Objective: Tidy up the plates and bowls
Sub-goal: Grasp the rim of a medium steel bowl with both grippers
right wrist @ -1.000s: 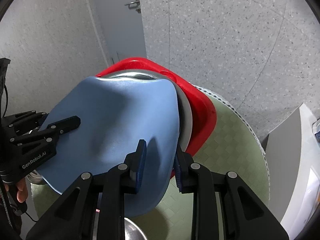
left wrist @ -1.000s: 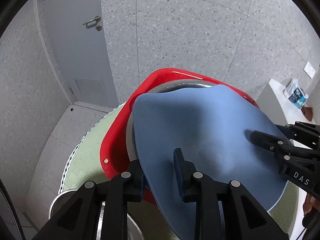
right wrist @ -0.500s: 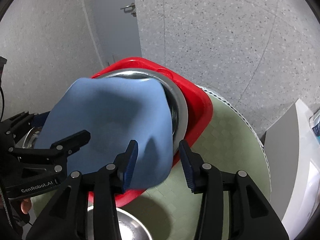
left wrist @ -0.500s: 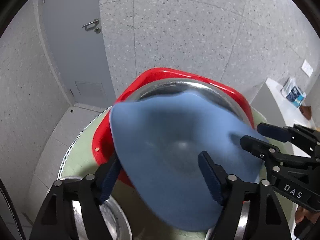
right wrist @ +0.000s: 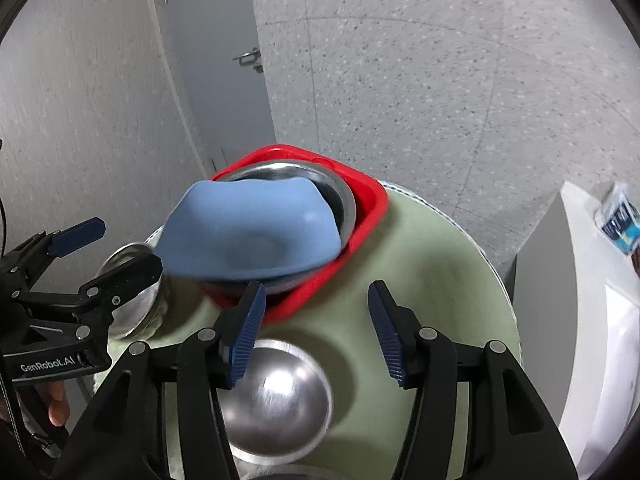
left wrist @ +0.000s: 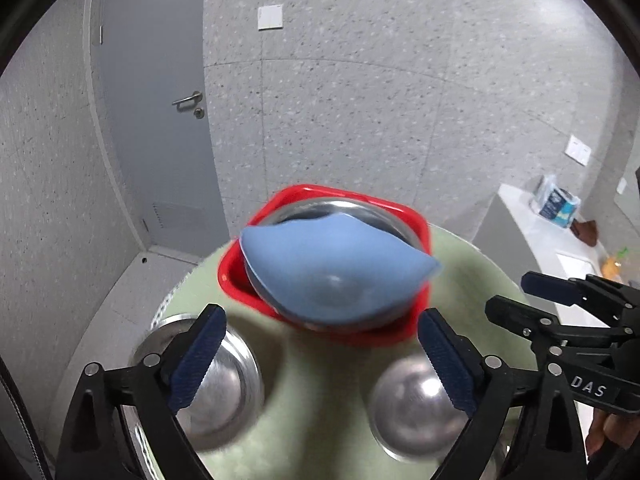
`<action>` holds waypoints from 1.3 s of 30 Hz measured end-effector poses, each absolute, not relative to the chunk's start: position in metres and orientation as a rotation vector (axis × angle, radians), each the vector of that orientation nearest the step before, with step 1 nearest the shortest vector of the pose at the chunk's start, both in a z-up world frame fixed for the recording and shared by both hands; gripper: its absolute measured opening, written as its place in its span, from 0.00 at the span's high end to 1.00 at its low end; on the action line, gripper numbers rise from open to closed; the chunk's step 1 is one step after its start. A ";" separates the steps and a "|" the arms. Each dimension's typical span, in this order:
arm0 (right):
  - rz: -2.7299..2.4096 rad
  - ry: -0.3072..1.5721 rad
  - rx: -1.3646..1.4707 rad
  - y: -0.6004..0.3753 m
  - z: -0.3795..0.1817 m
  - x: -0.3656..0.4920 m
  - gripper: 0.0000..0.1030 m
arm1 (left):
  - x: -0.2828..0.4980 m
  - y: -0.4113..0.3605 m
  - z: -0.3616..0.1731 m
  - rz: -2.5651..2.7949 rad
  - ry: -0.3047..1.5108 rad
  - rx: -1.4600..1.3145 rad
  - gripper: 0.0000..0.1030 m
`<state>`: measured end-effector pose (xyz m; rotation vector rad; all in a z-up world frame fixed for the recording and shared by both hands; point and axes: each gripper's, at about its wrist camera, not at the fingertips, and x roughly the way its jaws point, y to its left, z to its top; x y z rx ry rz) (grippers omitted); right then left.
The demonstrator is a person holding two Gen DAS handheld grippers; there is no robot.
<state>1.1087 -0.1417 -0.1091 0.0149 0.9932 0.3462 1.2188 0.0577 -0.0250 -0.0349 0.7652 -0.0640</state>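
Left wrist view: left gripper [left wrist: 320,356] jaws opening, nothing between; blue plate [left wrist: 332,268], gripped a second ago, is now released ahead of the fingertips on the steel bowl [left wrist: 320,210] in the red tray [left wrist: 420,232].
Right wrist view: right gripper [right wrist: 316,332] jaws opening, empty; plate is seen beyond the left finger [right wrist: 244,332].
Meaning: stacking judged done.

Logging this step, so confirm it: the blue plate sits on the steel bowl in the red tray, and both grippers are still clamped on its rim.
The clamping is wrong. Both wrist views show the left gripper and right gripper with jaws opening and nothing between them, clear of the blue plate. The rest holds: it sits on the steel bowl in the red tray.
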 end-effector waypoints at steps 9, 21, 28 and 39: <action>0.235 1.012 0.065 -0.174 -0.105 1.023 0.41 | 1.137 0.040 -0.036 -0.163 0.808 -0.009 0.08; 0.164 1.088 0.117 -0.209 -0.132 0.963 0.41 | 1.096 0.021 -0.046 -0.188 0.881 0.015 0.08; 0.191 1.147 0.127 -0.219 -0.160 0.955 0.41 | 1.100 0.006 -0.067 -0.152 0.960 -0.014 0.08; 0.288 1.234 0.142 -0.227 -0.203 0.963 0.41 | 1.112 -0.019 -0.096 -0.089 1.036 -0.037 0.19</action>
